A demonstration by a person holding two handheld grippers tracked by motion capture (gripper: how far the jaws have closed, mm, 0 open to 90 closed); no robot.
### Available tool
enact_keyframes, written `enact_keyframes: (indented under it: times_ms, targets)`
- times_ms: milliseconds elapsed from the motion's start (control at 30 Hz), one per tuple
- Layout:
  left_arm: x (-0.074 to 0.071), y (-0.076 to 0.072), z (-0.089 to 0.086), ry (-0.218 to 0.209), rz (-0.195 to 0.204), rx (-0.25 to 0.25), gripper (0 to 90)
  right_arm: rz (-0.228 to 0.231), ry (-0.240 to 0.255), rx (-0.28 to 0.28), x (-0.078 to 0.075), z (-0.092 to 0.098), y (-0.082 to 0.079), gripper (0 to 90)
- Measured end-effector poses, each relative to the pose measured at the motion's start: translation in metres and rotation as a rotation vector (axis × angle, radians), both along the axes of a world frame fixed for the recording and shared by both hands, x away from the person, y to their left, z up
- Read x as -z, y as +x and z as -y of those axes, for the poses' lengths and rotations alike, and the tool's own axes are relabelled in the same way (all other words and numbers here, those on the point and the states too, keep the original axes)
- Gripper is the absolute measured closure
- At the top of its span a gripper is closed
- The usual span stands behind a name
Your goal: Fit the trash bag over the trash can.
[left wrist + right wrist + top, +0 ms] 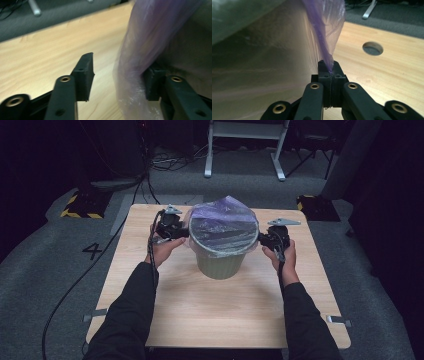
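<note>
Plastic of the purple bag (222, 222) hides the inside of the one green bin (220, 262), and in the left gripper view it blurs across one jaw. One bin, one bag and two grippers show on the wooden table (150, 320). At the bin's left rim the left gripper (172, 227) stands with its jaws apart; bag film hangs between them, against one pad and free of the other. The bin stands mid-table between both grippers, with the bag stretched over its mouth. At the bin's right rim the right gripper (329, 72) is clamped tight on a pinch of the bag's edge.
</note>
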State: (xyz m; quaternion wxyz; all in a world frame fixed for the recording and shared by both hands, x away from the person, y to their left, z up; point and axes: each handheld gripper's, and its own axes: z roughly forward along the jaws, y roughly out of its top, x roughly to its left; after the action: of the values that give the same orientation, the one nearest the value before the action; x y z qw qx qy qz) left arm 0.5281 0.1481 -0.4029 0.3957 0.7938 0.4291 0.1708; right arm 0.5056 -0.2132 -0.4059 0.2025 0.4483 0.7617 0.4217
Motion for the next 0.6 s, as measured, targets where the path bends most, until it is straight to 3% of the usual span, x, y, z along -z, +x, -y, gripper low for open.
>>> enact_keyframes:
  times_ms: [33, 133, 300, 600]
  targets:
    - [0.003, 0.0, 0.001, 0.01, -0.01, -0.014, 44.1, -0.006, -0.013, -0.002, 0.002, -0.001, 0.001, 89.9]
    - [0.008, -0.001, -0.002, -0.054, -0.019, -0.002, 43.0, -0.019, 0.007, -0.015, 0.008, -0.002, 0.0, 89.8]
    - [0.016, -0.006, -0.008, -0.096, -0.045, 0.013, 38.0, -0.039, 0.007, -0.042, 0.014, -0.001, -0.004, 89.8]
    - [0.011, -0.04, -0.025, -0.086, 0.053, 0.086, 30.7, -0.034, -0.021, -0.103, 0.024, 0.007, -0.025, 87.9]
